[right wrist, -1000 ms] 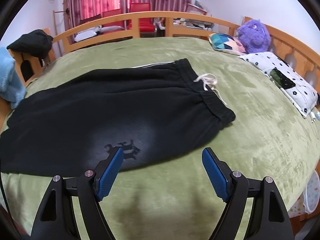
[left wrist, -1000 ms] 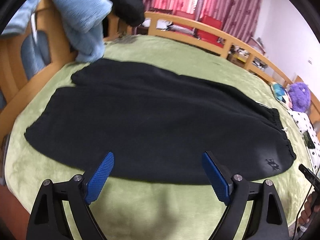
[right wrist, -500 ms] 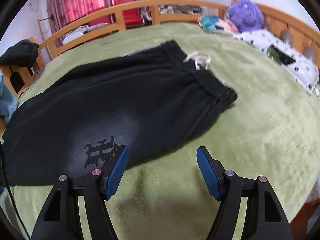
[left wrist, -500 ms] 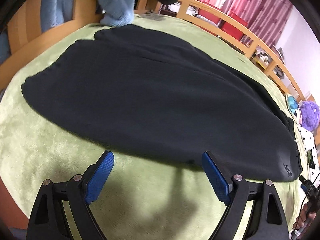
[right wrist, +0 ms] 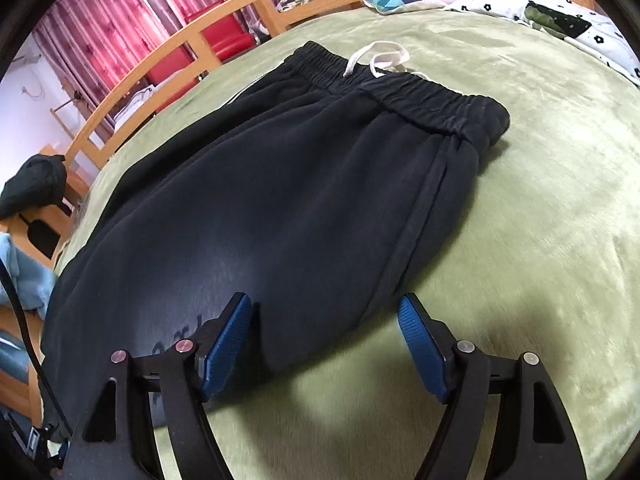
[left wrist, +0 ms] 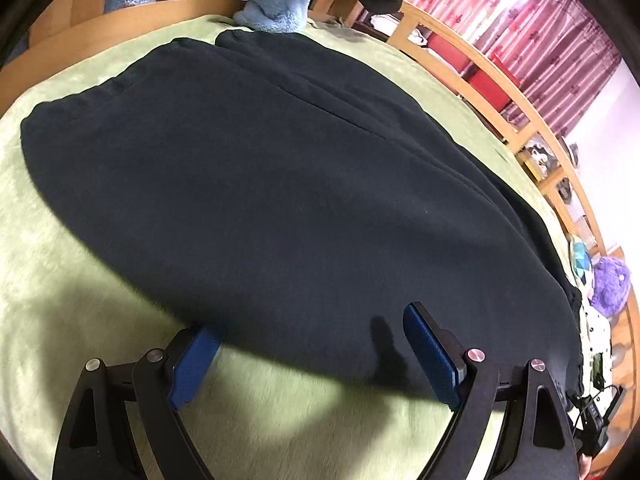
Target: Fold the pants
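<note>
Left wrist view: my left gripper [left wrist: 310, 344] gapes wide, the near hem of the black pants [left wrist: 280, 184] between its jaws, ungripped.
Right wrist view: my right gripper [right wrist: 324, 334] is opening over the hem below the waistband [right wrist: 420, 92].
Beneath: green blanket [right wrist: 520, 240].

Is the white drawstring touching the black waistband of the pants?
Touching. In the right wrist view the white drawstring comes out at the waistband of the pants and its loop lies partly on the elastic, with no gap.
</note>
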{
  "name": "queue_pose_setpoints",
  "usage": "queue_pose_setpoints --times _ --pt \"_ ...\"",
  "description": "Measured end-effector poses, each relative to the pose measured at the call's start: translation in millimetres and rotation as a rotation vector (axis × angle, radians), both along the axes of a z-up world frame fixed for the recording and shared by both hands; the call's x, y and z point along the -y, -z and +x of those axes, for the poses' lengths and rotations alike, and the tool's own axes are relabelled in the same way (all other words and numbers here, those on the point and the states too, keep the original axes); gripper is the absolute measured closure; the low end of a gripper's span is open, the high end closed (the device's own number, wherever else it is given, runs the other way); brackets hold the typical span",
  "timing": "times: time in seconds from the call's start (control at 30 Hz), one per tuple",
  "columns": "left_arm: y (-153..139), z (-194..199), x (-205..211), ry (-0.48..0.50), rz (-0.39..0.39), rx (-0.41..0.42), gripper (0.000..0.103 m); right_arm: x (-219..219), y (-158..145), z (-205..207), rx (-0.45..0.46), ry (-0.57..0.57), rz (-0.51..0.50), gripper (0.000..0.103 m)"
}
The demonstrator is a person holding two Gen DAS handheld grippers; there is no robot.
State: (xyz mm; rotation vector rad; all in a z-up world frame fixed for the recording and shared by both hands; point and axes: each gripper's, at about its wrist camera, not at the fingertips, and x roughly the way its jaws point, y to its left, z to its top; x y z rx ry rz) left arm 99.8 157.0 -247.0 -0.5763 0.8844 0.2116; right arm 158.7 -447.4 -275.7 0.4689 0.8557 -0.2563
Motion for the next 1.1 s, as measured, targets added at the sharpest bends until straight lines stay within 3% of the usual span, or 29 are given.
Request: queue_pose_setpoints --times 0.17,0.23,0.3,0.33,0.4,0.5,0.87,1.1 --pt "1.5 23.3 6.9 -0.074 -0.002 -0.005 0.015 -1.5 0.7 27.1 0.008 0.038 -0.038 0.024" --pt "2.9 31.4 8.7 -0.111 -0.002 -0.011 0.018 2.9 0.7 36.3 0.028 0.046 -0.041 0.031" --pt "3.3 37.9 8.6 -0.148 0.013 -0.022 0.036 8.5 1.5 39.9 0.032 0.057 -0.062 0.062" --pt "1.4 40.3 9.9 -0.159 0.019 -0.035 0.041 12.1 2.5 42.0 0.047 0.050 -0.043 0.066" --pt "-1.6 48.3 8.9 -0.174 0.023 -0.056 0.069 19.8 2.8 43.9 0.075 0.039 0.005 0.079" --pt "-8.0 52.4 3.4 -0.162 -0.013 -0.076 0.083 24.5 -5.2 30.8 0.117 0.052 0.026 0.090" --pt "-37.1 -18.1 -9.0 -0.107 -0.070 -0.068 0.086 3.0 -59.4 -55.9 0.166 0.082 0.001 0.095" --pt "-47.7 -56.1 -15.9 -0.017 -0.077 -0.055 0.086 -19.5 -84.3 -109.0 0.149 0.062 -0.082 0.095"
